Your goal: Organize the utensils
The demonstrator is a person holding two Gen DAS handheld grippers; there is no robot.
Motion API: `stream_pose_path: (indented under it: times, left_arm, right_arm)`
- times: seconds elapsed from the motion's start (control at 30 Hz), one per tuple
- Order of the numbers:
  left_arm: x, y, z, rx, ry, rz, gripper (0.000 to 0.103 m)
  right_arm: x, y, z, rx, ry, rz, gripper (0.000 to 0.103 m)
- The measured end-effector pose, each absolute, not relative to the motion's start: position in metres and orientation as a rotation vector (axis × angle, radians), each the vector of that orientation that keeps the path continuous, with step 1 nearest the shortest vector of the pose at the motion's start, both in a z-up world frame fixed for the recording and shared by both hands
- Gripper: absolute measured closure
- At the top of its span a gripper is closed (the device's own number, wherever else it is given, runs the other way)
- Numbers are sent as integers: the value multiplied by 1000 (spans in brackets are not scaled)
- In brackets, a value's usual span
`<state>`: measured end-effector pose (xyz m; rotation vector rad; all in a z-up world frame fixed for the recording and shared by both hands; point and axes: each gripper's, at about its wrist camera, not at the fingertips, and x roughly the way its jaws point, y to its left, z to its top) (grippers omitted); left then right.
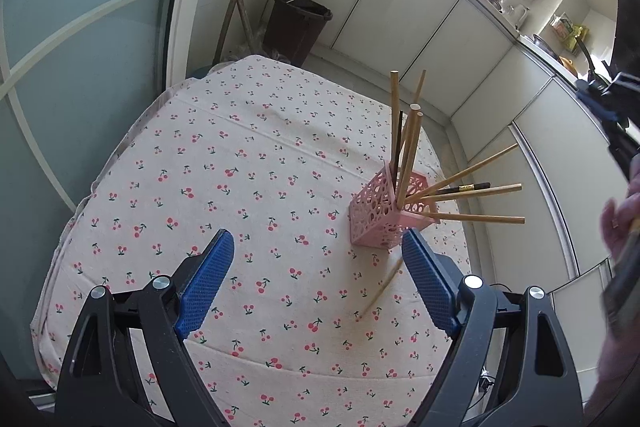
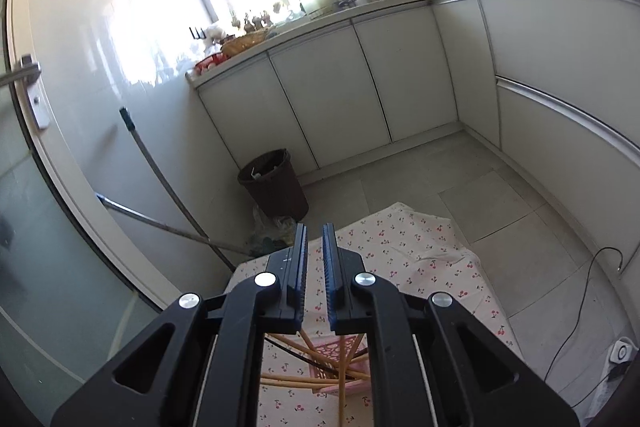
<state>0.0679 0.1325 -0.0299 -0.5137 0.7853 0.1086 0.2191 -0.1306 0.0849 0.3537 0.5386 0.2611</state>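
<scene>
Tablecloth (image 1: 248,163) bare leftward; splayed chopsticks (image 1: 464,187) fence pink holder (image 1: 380,215) right.

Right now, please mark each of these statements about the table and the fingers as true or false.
1. The pink holder stands on a cherry-print tablecloth. True.
2. The holder is empty. False: several chopsticks stick out of it.
3. The left gripper is open, with nothing between its fingers. True.
4. The right gripper is wide open. False: its fingers are nearly together.
5. A dark bin stands on the floor by the cabinets. True.
</scene>
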Motion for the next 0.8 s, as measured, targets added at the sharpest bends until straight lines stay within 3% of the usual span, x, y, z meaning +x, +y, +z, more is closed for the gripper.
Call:
stream_pose_path:
  times: [0.23,0.33,0.37,0.43,0.67,0.8]
  left_arm:
    - [67,142,-27,-556,781,104,21]
    - [66,148,-24,-571,776,115,18]
    - [66,150,-25,-574,783,120,18]
    - [68,154,-31,-598,810,133,16]
    - [71,174,-52,-721,882,168,11]
    - [101,206,-89,-1033,1007,35,11]
  right_arm:
    - [204,-129,85,368,524,317,94]
    - [201,-135,77,390,576,342,85]
    - [200,-138,70,392,604,347,73]
    - [194,-140,56,389,620,333,63]
    - [171,-151,-15,426,797,366,49]
    - [171,-175,-48,569,908,374,42]
